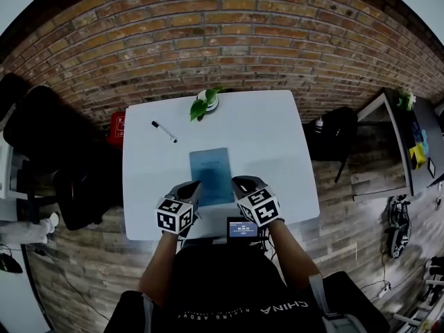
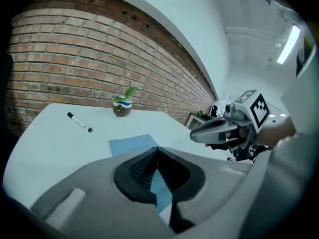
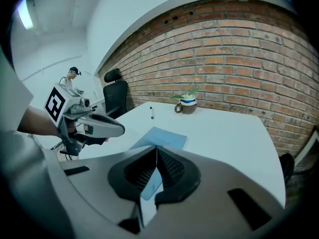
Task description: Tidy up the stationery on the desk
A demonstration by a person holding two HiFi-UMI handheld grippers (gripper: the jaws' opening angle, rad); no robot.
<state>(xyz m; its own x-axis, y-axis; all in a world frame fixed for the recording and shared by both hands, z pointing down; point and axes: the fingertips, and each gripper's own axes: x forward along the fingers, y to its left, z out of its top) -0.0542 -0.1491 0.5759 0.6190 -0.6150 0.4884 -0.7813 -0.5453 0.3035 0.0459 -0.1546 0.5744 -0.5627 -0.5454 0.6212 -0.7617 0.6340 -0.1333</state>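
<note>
A blue notebook (image 1: 211, 175) lies flat in the middle of the white desk (image 1: 277, 151). A black-capped white marker (image 1: 164, 131) lies alone at the far left of the desk. My left gripper (image 1: 192, 188) hovers at the notebook's near left corner and my right gripper (image 1: 243, 184) at its near right corner. Both are shut, with nothing between the jaws. The left gripper view shows the notebook (image 2: 132, 144) just past its closed jaws, the marker (image 2: 79, 122) and the right gripper (image 2: 219, 131). The right gripper view shows the notebook (image 3: 162, 137), the marker (image 3: 151, 113) and the left gripper (image 3: 102, 125).
A small potted plant (image 1: 205, 103) stands at the desk's far edge against the brick wall. A small device with a lit screen (image 1: 242, 228) sits at the near edge, between my arms. A black office chair (image 1: 41, 137) is on the left, and a dark bag with a bottle (image 1: 333, 134) on the right.
</note>
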